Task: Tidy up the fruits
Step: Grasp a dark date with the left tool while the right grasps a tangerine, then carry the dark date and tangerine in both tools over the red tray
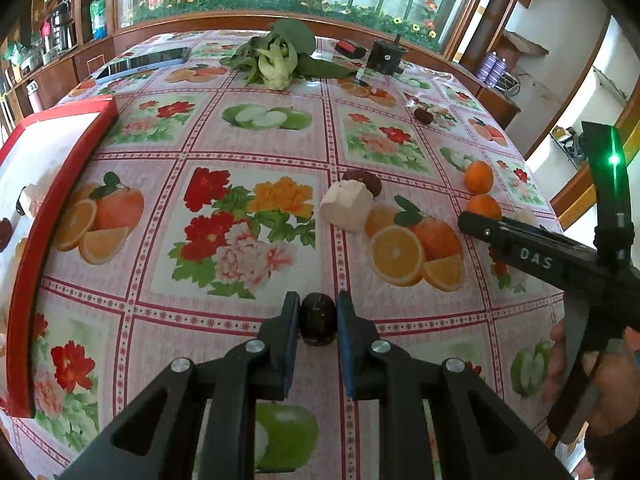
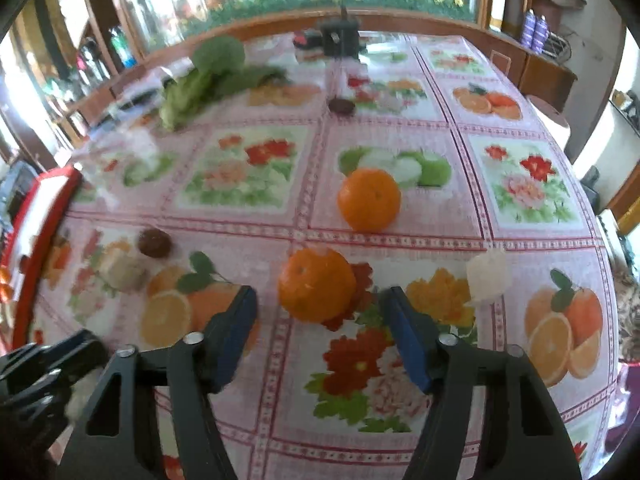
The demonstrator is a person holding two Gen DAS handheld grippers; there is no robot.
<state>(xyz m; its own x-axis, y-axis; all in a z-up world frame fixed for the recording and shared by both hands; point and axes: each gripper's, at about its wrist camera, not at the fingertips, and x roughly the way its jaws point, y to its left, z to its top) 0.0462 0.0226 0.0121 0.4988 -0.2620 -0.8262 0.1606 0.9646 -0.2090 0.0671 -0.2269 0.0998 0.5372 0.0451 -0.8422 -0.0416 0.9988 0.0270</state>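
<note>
Holding my left gripper [image 1: 318, 322] clamped on a small dark date-like fruit [image 1: 317, 324], I kept it low over the flowered tablecloth [image 1: 256, 144]; the fruit stood on end between the pads, its long axis running up and down the view. The red tray [image 1: 24, 280] lay to the left of that claw, so I judged the carry would go leftward. My right gripper [image 2: 320, 316] stood partly open with nothing in it, the near orange [image 2: 317, 289] just ahead of the tips and centred in the gap, not yet touched. Being round, it showed no long axis. A second orange [image 2: 369, 199] sat farther off.
</note>
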